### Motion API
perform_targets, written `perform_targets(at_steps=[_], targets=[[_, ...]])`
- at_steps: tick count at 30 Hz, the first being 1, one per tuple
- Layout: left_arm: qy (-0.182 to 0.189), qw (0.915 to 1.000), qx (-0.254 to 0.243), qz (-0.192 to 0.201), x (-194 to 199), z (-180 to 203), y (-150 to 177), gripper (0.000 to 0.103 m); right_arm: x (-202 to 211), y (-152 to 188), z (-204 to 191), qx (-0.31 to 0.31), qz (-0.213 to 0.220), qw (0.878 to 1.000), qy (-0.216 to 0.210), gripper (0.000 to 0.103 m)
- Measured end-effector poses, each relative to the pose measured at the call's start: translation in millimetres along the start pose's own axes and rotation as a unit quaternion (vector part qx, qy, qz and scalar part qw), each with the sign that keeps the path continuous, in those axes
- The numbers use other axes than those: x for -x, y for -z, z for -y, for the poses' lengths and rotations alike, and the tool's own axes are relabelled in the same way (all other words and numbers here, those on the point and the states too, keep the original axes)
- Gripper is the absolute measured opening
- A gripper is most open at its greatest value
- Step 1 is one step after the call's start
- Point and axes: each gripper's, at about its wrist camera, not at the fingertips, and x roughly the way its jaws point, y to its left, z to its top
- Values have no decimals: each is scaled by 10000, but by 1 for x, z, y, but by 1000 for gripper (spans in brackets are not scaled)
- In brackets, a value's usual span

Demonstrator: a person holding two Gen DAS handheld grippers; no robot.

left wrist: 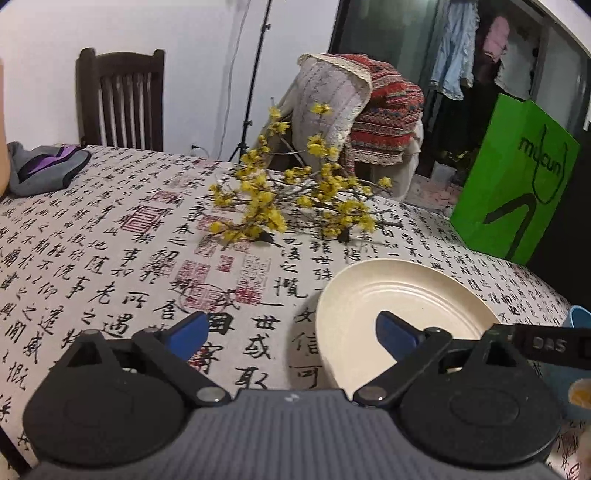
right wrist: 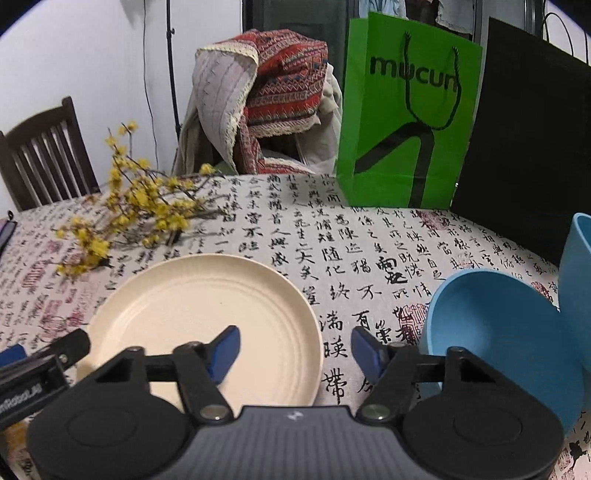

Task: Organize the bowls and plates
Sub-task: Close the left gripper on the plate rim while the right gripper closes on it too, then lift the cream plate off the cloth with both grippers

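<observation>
Calligraphy cloth covers the worktop [right wrist: 369,236], where the cream plate [right wrist: 199,306] lies near the front edge between both open, empty grippers, its right rim inside the right gripper [right wrist: 293,352] jaws, left gripper [left wrist: 291,334] straddling its left rim, blue bowl [right wrist: 498,332] rightward.

We note a white wall [left wrist: 147,29] behind a dark wooden chair [left wrist: 122,99]. A second chair carries a patterned blanket [right wrist: 280,96]. Calligraphy cloth covers the counter [right wrist: 332,236].
</observation>
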Motion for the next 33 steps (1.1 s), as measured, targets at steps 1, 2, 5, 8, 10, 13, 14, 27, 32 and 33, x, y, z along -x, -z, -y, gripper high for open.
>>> perform_targets(at_steps=[1,2,5,8,10,13,14,27,32,33], targets=[[19,10000,-34,8,-1,1,1,94,-3,0,0,4,-23,10000,27,56],[7,10000,-63,6,-2,2,2,92,-7,0,1,1,-51,10000,49,55],[35,9999,-121,-32,-6,4,6,79,-15,1,0,33,-78,9999,150,44],[92,9998,-165,-99,-10,6,8,70,-21,2,3,40,-112,9997,214,40],[140,9996,-211,-123,-12,7,10,62,-24,3,5,12,-153,9996,250,34],[271,9992,-268,-156,-13,9,11,52,-27,5,8,-28,-194,9995,243,30],[258,9991,-290,-159,-13,10,12,50,-28,5,9,-47,-199,9995,233,29],[521,9976,-204,-397,-21,7,12,20,-34,8,15,-304,-298,9989,-188,17],[490,9978,-241,-386,-22,8,12,19,-31,11,16,-284,-255,9989,-262,16],[475,9979,-246,-376,-21,7,12,19,-31,12,15,-273,-253,9990,-260,16]])
